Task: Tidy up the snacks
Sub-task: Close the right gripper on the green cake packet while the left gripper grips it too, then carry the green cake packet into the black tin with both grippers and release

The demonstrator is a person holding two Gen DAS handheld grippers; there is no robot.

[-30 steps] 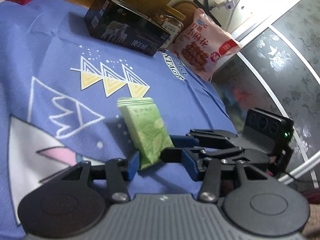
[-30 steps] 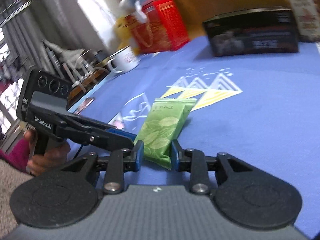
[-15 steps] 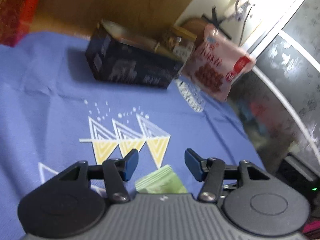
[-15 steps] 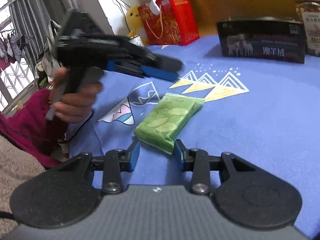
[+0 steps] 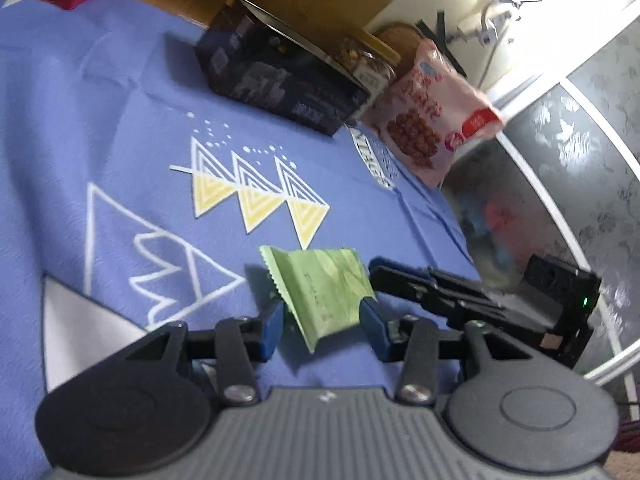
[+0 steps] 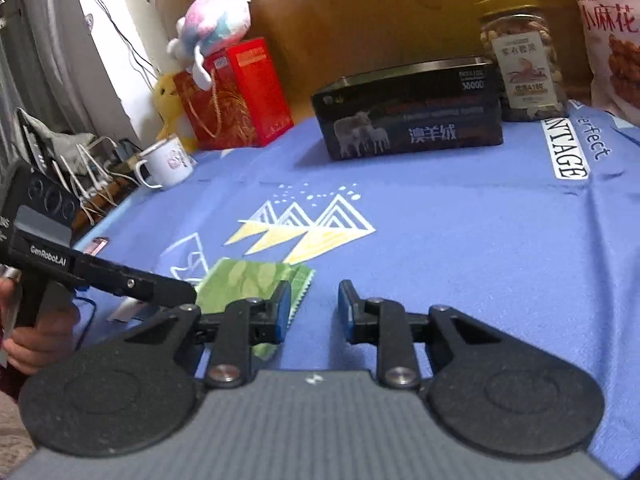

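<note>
Cloth [image 6: 460, 240], blue with printed triangles, lies under both claws and runs far ahead of them. Dark box [image 6: 412, 120] with sheep picture sits well ahead of the right gripper [image 6: 314, 306], at the cloth's far edge. Pink snack bag [image 5: 432, 120] leans far ahead and to the right of the left gripper [image 5: 323, 326], just right of the box. Red gift bag [image 6: 236, 96] is far ahead-left of the right claw, with a plush toy [image 6: 216, 28] on top. Nut jar [image 6: 520, 60] with gold lid stands behind the box's right end. White mug [image 6: 166, 162] is ahead-left, at the cloth's left edge.

Green packet [image 5: 324, 292] sits tilted between the left claw's blue pads, near the tips. The left jaws have just been closing, the pads meet both sides of the packet, and it looks pinched. From the right wrist view the packet is just left of the right claw, partly behind its left finger. The right jaws have just been closing too, with only bare cloth in the gap, so they are apart and hold nothing. A hand [image 6: 28, 340] holds the left gripper's handle, low left.
</note>
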